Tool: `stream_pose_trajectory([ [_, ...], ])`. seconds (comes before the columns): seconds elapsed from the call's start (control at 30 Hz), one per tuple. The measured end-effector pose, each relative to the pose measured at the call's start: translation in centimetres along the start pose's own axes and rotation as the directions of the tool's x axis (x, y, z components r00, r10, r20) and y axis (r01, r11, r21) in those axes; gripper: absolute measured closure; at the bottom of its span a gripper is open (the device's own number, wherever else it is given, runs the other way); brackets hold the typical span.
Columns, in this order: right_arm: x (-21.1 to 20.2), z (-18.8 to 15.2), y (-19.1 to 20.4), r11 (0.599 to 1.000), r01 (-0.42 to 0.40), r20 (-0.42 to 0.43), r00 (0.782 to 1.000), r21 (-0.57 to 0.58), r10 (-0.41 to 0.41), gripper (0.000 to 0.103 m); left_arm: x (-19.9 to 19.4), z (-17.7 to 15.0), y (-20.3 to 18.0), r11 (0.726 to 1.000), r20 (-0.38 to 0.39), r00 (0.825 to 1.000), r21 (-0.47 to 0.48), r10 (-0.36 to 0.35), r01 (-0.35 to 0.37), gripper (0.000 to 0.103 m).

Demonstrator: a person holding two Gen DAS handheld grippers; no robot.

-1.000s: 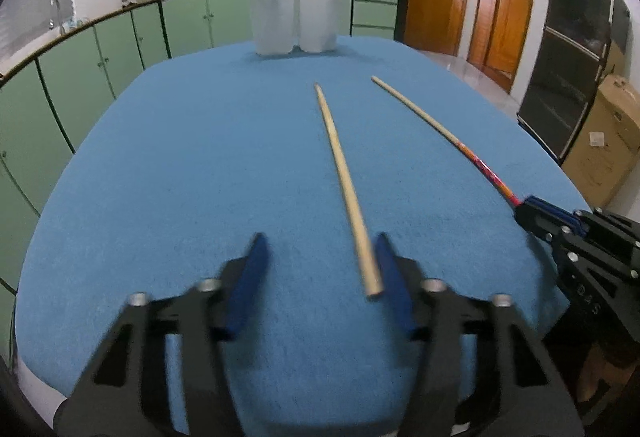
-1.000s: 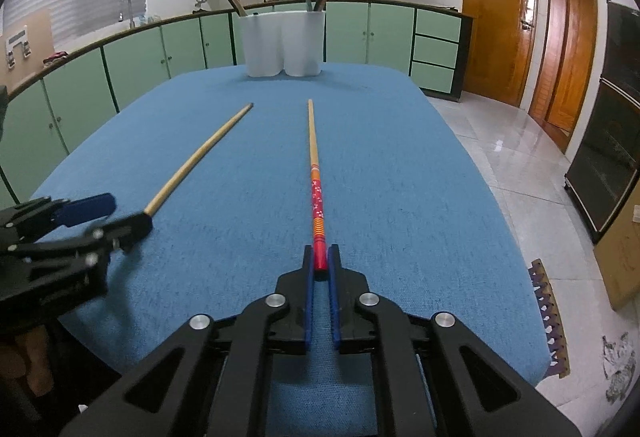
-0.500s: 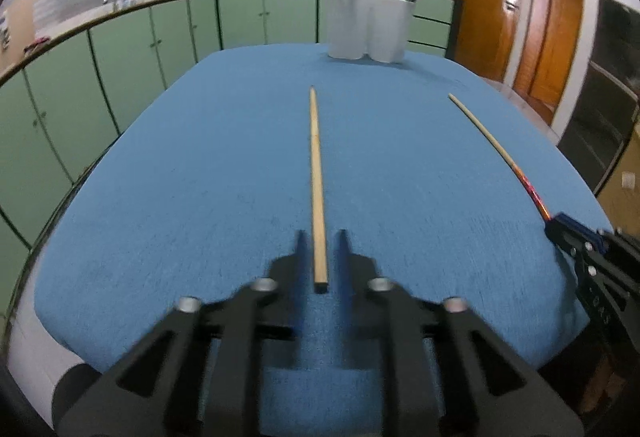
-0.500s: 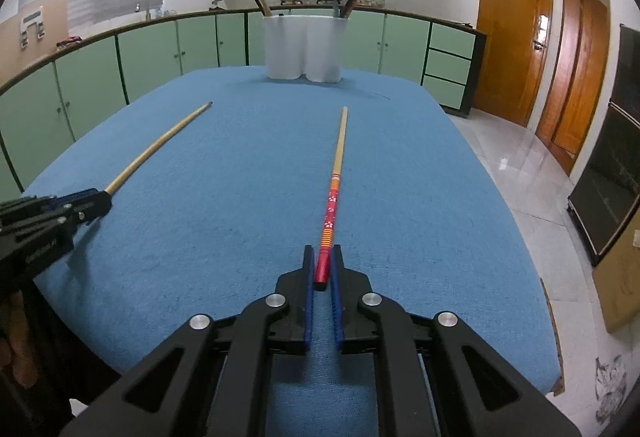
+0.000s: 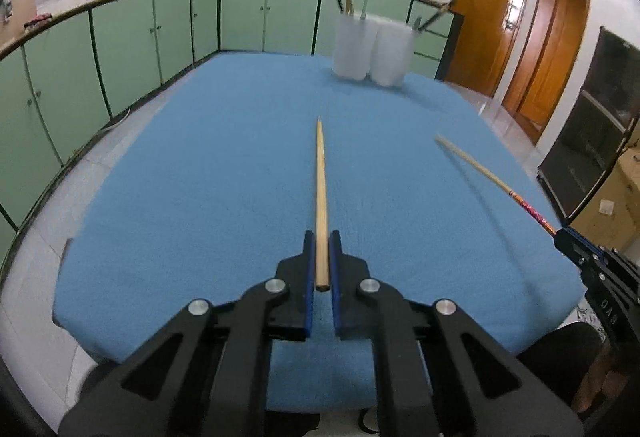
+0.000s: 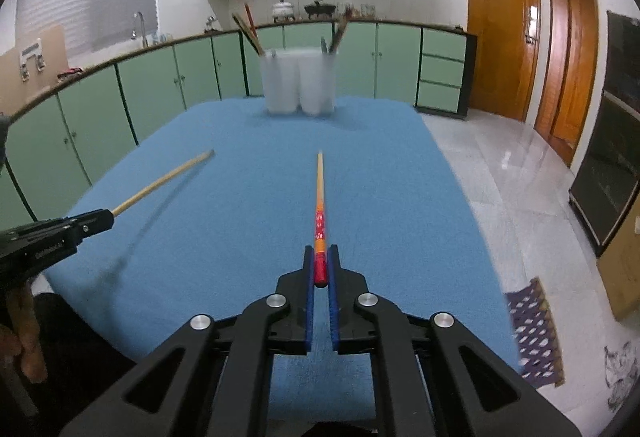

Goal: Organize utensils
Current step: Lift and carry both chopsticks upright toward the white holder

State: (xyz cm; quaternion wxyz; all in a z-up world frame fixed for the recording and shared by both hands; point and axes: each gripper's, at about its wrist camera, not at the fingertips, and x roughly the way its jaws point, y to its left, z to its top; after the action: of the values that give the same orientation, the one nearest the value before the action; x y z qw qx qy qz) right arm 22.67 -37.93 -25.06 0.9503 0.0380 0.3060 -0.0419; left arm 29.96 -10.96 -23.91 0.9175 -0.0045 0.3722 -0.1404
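Jaws clamp plain chopstick (image 5: 321, 193); others clamp red-handled chopstick (image 6: 319, 221).

Left gripper (image 5: 321, 251) pointing forward, blue-padded fingers (image 5: 307, 269) closed on a plain chopstick (image 5: 321, 197), right gripper (image 6: 319, 265) likewise clamped on a red-ended chopstick (image 6: 319, 221), both level.

Plain chopstick (image 5: 321, 193) and red-handled chopstick (image 6: 319, 213) clamped, raised above table.

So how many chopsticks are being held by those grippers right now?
2. A plain wooden chopstick sits in the left gripper; a red-handled chopstick in the right gripper. More stand in the white holder, partly hidden.
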Motion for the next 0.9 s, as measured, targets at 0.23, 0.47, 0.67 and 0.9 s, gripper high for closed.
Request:
stream_pose_trajectory([
  [0.23, -4.1, 5.7, -0.1, 0.999, -0.021, 0.044, 0.999, -0.04, 0.023, 0.097, -5.0, 4.1, 0.4, 0.998, 0.059, 0.998, 0.046, -0.036, 0.033, 0.097],
  [0.47, -4.3, 12.2, -0.4, 0.994, -0.049, -0.01, 0.999, -0.101, 0.049, 0.097, -7.1, 9.0, -0.4, 0.989, 0.054, 0.994, 0.121, -0.093, 0.086, 0.097],
  [0.67, -2.4, 17.5, -0.9, 0.992, -0.078, -0.107, 0.992, -0.104, 0.067, 0.097, -6.9, 14.1, -1.4, 0.977, 0.012, 0.989, 0.163, -0.144, 0.141, 0.097],
  [0.9, -1.5, 25.2, -0.5, 0.989, -0.103, -0.16, 0.984, -0.11, 0.084, 0.097, -5.8, 21.1, -2.8, 0.968, -0.004, 0.988, 0.203, -0.151, 0.149, 0.097],
])
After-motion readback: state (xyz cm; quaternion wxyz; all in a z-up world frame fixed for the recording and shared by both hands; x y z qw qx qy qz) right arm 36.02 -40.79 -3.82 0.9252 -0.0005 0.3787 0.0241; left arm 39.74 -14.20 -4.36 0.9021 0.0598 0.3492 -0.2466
